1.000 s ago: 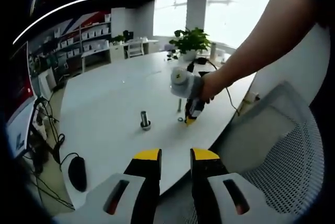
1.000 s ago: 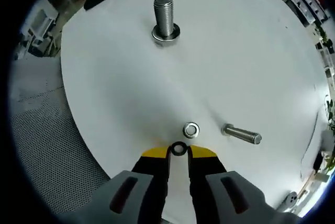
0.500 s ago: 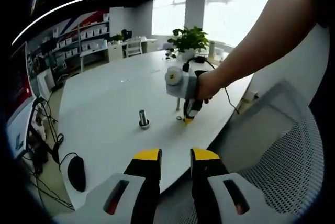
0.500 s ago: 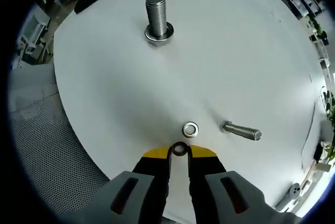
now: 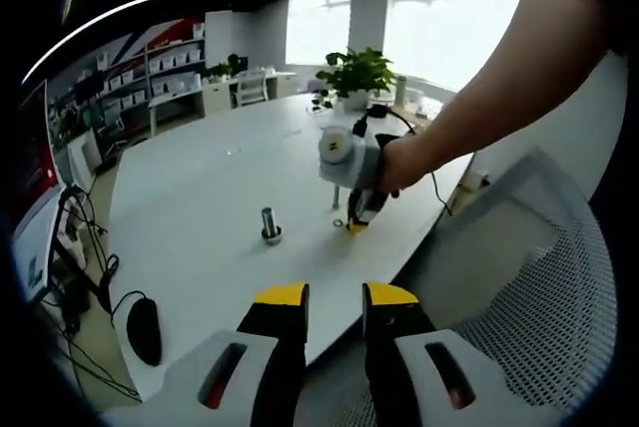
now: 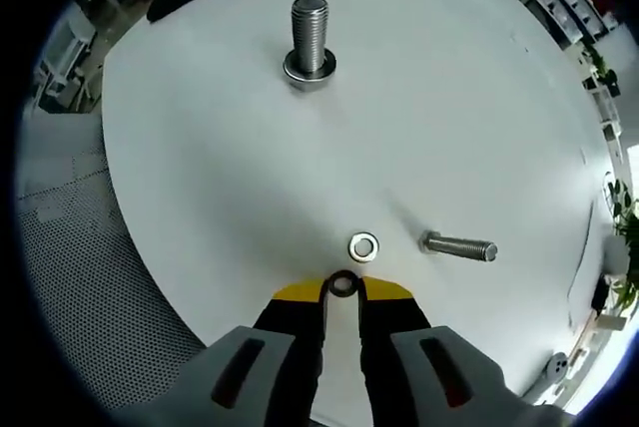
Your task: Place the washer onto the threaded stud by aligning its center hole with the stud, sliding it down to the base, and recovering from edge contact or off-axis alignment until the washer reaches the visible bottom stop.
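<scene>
Right gripper view: right gripper [image 6: 342,287] at bottom centre, jaws clamped on a dark washer [image 6: 342,284] held between the yellow tips, hole facing the camera — probably so it can be lined up with the stud. The upright stud [image 6: 310,36] stands in the upper middle on the white table [image 6: 200,178], well apart from the gripper. A second, bright washer [image 6: 364,245] lies flat just above the tips; a loose bolt [image 6: 459,246] lies on its side to its right.

Left gripper view: left gripper [image 5: 333,299] at bottom centre, jaws slightly apart, holding nothing, off the table edge. Washer not yet on the stud.
</scene>
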Demonstrator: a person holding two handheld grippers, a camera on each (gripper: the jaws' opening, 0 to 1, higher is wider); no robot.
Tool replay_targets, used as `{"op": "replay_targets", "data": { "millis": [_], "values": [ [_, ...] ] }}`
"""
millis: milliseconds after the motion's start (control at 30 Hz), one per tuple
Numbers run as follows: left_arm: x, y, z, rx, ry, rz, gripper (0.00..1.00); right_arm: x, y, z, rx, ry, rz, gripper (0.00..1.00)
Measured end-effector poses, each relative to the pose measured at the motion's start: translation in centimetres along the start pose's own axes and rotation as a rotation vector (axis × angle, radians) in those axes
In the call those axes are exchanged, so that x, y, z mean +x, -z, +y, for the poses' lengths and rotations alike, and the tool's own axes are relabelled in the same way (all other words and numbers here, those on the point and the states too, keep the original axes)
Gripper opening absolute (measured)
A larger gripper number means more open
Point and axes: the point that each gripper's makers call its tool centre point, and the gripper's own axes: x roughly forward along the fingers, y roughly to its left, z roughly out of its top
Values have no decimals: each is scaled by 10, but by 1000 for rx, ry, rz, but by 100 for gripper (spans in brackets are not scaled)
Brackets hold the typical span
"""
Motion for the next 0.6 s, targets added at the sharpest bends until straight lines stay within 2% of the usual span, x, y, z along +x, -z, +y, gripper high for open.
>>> {"op": "replay_targets", "data": {
  "millis": [133, 267, 600],
  "values": [
    [1, 3, -3, 2, 12, 20, 19, 10, 0, -8, 55, -11, -19, 15],
    [1, 1, -3, 0, 10, 9, 19, 3, 1, -3, 117, -23, -40, 14],
    [1, 2, -2, -8, 1, 14, 19, 7, 0, -4, 130, -14, -53, 14]
  ]
}}
